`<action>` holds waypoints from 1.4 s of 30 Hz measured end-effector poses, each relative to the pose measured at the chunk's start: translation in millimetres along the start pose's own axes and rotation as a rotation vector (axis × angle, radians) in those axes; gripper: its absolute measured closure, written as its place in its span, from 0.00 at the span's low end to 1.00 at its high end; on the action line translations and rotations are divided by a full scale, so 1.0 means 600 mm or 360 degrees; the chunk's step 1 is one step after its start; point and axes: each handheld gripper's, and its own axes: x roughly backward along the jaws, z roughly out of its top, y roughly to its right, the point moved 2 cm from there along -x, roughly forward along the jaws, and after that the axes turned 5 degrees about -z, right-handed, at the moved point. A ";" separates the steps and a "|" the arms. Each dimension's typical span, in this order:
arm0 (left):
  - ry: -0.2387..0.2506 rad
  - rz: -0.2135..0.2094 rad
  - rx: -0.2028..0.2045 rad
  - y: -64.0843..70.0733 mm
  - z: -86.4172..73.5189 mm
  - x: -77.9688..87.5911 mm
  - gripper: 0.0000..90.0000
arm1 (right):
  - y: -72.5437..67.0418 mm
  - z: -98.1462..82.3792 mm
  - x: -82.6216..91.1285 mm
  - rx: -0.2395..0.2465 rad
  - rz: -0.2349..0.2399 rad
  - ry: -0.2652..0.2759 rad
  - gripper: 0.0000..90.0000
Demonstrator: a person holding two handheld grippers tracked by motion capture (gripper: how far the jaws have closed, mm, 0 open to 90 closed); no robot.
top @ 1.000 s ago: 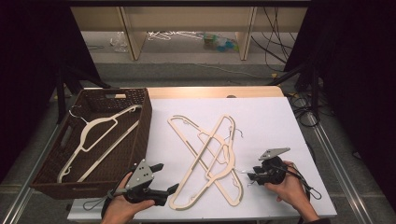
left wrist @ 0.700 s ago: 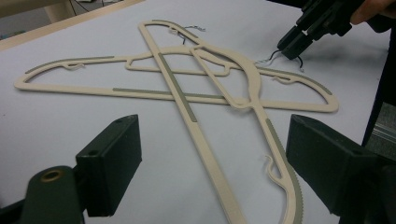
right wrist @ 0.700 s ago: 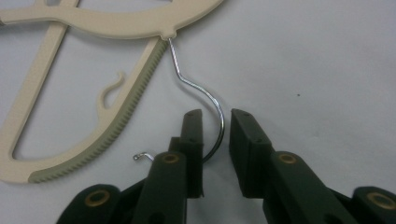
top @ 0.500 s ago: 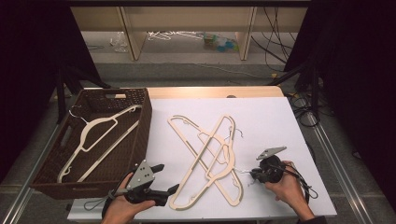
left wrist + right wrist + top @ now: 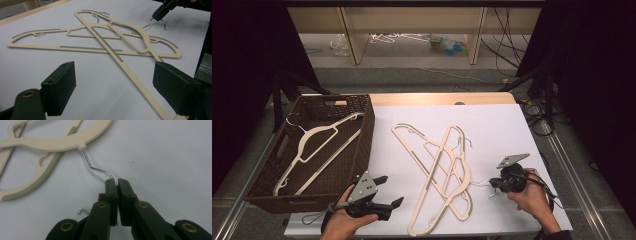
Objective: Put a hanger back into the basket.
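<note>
Cream plastic hangers: three lie crossed in a pile on the white sheet [image 5: 512, 135], one more in the basket [image 5: 362, 107] at table left, four counted. Task hanger [image 5: 457, 172] lies in the pile toward the right, its wire hook [image 5: 100, 168] pointing at the right gripper [image 5: 116, 181]. Right gripper has just been closing, and its jaws now pinch the hook wire between the pads; the right gripper view gives this plainly, with the wire running from the hanger's neck in an S-bend down into the pinch and the hook's free tip poking out low at left. High view gives the same gripper [image 5: 492, 187] small and dark at the pile's right edge, hand [image 5: 532, 197] behind it, grip itself too small to read there. Left gripper [image 5: 392, 192], held in the left hand [image 5: 344, 222] at the near edge just beside the basket, stands with jaws wide apart and nothing between them; its own view confirms two separate pads over bare sheet, with a long hanger bar running past the right-hand pad. That view also catches the right gripper far off on the hook. Two grippers, one basket, brown wicker. Basket hanger [image 5: 319, 145] lies flat, diagonal.
</note>
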 end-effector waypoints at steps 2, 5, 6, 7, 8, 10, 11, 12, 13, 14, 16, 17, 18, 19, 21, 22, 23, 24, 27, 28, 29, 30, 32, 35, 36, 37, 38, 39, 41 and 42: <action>-0.0005 -0.0005 -0.0007 0.000 -0.001 0.000 0.21 | 0.008 -0.002 0.002 0.0080 0.0006 -0.0011 0.97; 0.0000 -0.0012 0.0008 0.000 -0.001 -0.001 0.21 | 0.020 -0.006 0.005 0.0108 0.0016 -0.0026 0.97; -0.0004 -0.0012 0.0011 0.000 -0.001 -0.001 0.21 | 0.024 -0.007 0.006 0.0098 0.0038 -0.0042 0.97; -0.0014 0.0000 0.0001 0.000 -0.002 -0.001 0.21 | 0.027 -0.007 0.004 0.0098 0.0022 -0.0045 0.97; -0.0016 0.0000 -0.0013 -0.002 -0.001 -0.001 0.21 | 0.033 -0.007 0.001 0.0122 0.0023 -0.0034 0.97; -0.0011 -0.0001 -0.0004 -0.001 -0.001 -0.002 0.21 | 0.040 -0.006 -0.004 0.0133 0.0003 -0.0040 0.97; -0.0023 -0.0003 -0.0005 0.000 -0.002 -0.002 0.21 | 0.047 -0.005 -0.009 0.0167 -0.0026 -0.0039 0.97; -0.0025 -0.0007 -0.0016 0.000 -0.002 -0.002 0.21 | 0.052 -0.003 -0.011 0.0167 -0.0029 -0.0043 0.97; -0.0026 -0.0008 -0.0007 0.000 -0.002 -0.002 0.21 | 0.057 -0.002 -0.014 0.0182 -0.0037 -0.0019 0.97; -0.0021 -0.0003 0.0002 0.000 -0.002 -0.002 0.21 | 0.065 0.000 -0.015 0.0184 -0.0042 -0.0021 0.98; -0.0021 -0.0002 0.0000 -0.001 -0.002 -0.002 0.21 | 0.074 0.003 -0.017 0.0201 -0.0062 -0.0010 0.98; -0.0022 -0.0015 0.0005 0.000 -0.003 -0.003 0.21 | 0.080 0.002 -0.017 0.0198 -0.0065 -0.0015 0.98; -0.0024 -0.0014 0.0008 0.000 -0.003 -0.003 0.21 | 0.086 0.001 -0.018 0.0202 -0.0085 -0.0022 0.98; -0.0017 -0.0012 0.0008 -0.001 -0.003 -0.003 0.21 | 0.090 -0.001 -0.020 0.0217 -0.0115 -0.0036 0.98; -0.0017 -0.0012 0.0013 0.000 -0.003 -0.004 0.21 | 0.098 -0.004 -0.020 0.0203 -0.0138 -0.0033 0.98; -0.0022 -0.0016 0.0004 0.000 -0.003 -0.004 0.21 | 0.101 -0.005 -0.018 0.0210 -0.0140 -0.0041 0.98; -0.0028 -0.0010 -0.0006 0.000 -0.003 -0.004 0.21 | 0.103 -0.004 -0.019 0.0224 -0.0150 -0.0009 0.98; -0.0029 -0.0006 0.0004 0.001 -0.003 -0.004 0.21 | 0.104 -0.004 -0.018 0.0208 -0.0163 -0.0006 0.98; -0.0027 -0.0010 -0.0002 0.001 -0.003 -0.005 0.21 | 0.104 -0.005 -0.019 0.0201 -0.0194 -0.0033 0.98; -0.0028 -0.0010 -0.0002 0.002 -0.003 -0.005 0.21 | 0.104 -0.004 -0.019 0.0201 -0.0204 -0.0024 0.98; -0.0026 -0.0014 -0.0002 0.002 -0.003 -0.005 0.21 | 0.104 -0.003 -0.020 0.0193 -0.0212 -0.0017 0.98; -0.0022 -0.0014 -0.0009 0.001 -0.002 -0.005 0.21 | 0.104 -0.002 -0.021 0.0173 -0.0242 0.0031 0.97; -0.0021 -0.0017 0.0004 0.002 -0.003 -0.005 0.21 | 0.101 0.002 -0.014 0.0106 -0.0251 0.0062 0.88; -0.0025 -0.0019 -0.0002 0.001 -0.002 -0.003 0.21 | 0.084 0.008 0.003 0.0004 -0.0299 0.0063 0.75; -0.0021 -0.0015 -0.0005 0.000 -0.002 -0.002 0.21 | 0.068 0.007 0.008 -0.0006 -0.0295 0.0054 0.70; -0.0024 -0.0015 -0.0007 0.000 -0.002 -0.002 0.21 | 0.056 0.007 0.012 -0.0023 -0.0265 0.0050 0.66; -0.0026 -0.0014 -0.0009 0.001 -0.002 -0.002 0.21 | 0.042 0.006 0.017 -0.0057 -0.0247 0.0074 0.63; -0.0024 -0.0014 -0.0006 0.001 -0.002 -0.002 0.21 | 0.026 0.007 0.022 -0.0142 -0.0241 0.0134 0.58; -0.0020 -0.0012 -0.0001 0.002 -0.002 -0.002 0.21 | -0.002 0.007 0.035 -0.0231 -0.0195 0.0145 0.51; -0.0025 -0.0016 -0.0009 0.003 -0.002 -0.002 0.21 | -0.021 0.005 0.037 -0.0259 -0.0170 0.0165 0.49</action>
